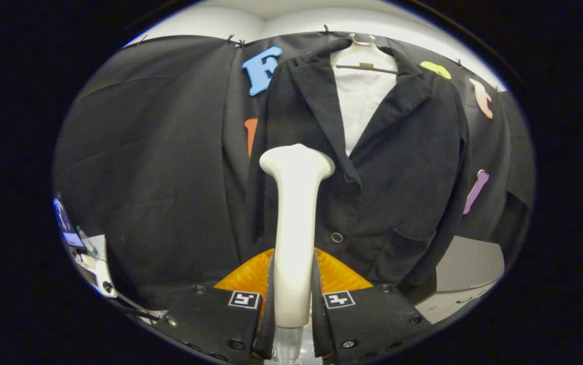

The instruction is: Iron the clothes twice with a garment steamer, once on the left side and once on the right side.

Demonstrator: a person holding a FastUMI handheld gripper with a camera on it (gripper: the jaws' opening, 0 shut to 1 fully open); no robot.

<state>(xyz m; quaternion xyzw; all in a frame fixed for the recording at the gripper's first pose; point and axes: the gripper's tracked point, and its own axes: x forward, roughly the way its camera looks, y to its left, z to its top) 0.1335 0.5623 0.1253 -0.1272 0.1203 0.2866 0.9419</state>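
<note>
Holding the steamer clamped in my gripper, I have its head up before the left front of the jacket on its hanger, so I judge both passes remain.

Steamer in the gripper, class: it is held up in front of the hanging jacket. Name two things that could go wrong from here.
1. The gripper is shut on the steamer low on its handle, well below the head, so pressing the head against the cloth might tilt it or let it slip.
2. The jacket hangs loosely from a hanger, so a push could swing it aside, and the head might catch on the button.
</note>
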